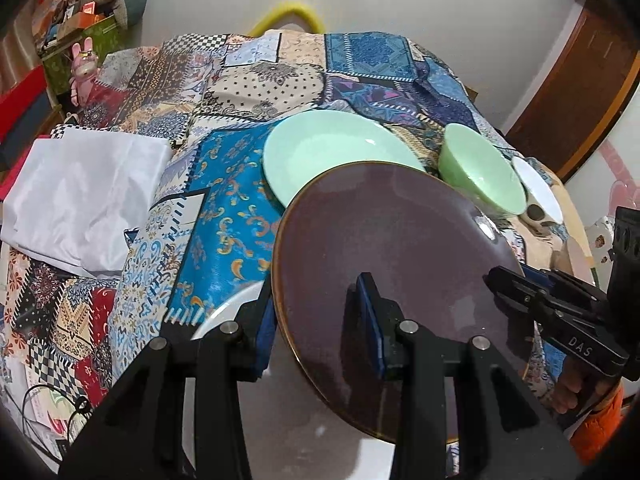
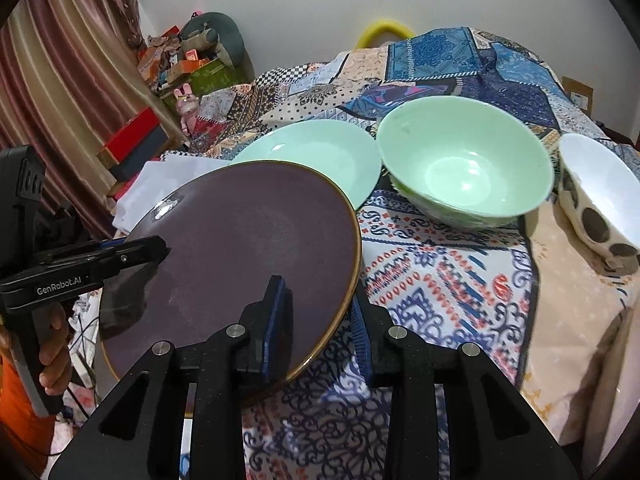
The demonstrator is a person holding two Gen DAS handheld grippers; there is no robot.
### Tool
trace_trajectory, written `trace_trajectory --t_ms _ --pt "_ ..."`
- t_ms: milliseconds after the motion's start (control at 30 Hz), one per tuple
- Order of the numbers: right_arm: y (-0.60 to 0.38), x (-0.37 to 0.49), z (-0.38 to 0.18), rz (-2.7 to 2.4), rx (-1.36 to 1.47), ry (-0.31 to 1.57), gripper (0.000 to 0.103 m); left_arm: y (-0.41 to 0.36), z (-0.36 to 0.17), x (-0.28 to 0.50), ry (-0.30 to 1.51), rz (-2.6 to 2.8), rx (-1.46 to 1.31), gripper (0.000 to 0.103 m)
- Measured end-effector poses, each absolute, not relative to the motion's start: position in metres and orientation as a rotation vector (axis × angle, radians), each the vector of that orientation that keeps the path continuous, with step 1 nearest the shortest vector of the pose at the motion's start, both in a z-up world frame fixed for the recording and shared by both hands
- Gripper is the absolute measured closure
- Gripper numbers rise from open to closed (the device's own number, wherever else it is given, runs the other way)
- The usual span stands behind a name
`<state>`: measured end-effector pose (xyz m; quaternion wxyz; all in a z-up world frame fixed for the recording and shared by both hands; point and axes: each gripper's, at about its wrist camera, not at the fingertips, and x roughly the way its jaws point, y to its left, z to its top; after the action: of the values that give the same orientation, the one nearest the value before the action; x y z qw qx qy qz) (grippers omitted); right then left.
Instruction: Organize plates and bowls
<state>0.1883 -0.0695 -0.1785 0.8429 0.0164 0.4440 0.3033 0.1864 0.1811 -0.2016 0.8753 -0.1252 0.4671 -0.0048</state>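
Note:
A dark purple plate point(image 1: 384, 248) with a golden rim is held tilted above the table by both grippers. My left gripper point(image 1: 316, 320) straddles its left rim with one finger above and one below, and my right gripper point(image 2: 320, 320) straddles its right rim point(image 2: 240, 240) the same way. Behind it lies a pale green plate point(image 1: 332, 152), which also shows in the right wrist view point(image 2: 320, 148). A green bowl point(image 2: 464, 168) stands to its right, then a white spotted bowl point(image 2: 596, 200). A white plate point(image 1: 228, 312) lies under the purple plate.
A patchwork cloth point(image 1: 224, 208) covers the table. A folded white cloth point(image 1: 80, 200) lies at the left. Boxes, a pink rabbit toy point(image 2: 186, 106) and a curtain point(image 2: 60, 100) stand beyond the table's left side.

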Motion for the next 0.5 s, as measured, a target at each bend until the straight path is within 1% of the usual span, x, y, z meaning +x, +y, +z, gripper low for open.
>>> trace_trajectory --t_ms 500 --pt "-0.120 0.165 -0.162 0.585 0.061 0.900 0.074 0.124 -0.179 0.167 0.964 -0.070 -0.238 0.065"
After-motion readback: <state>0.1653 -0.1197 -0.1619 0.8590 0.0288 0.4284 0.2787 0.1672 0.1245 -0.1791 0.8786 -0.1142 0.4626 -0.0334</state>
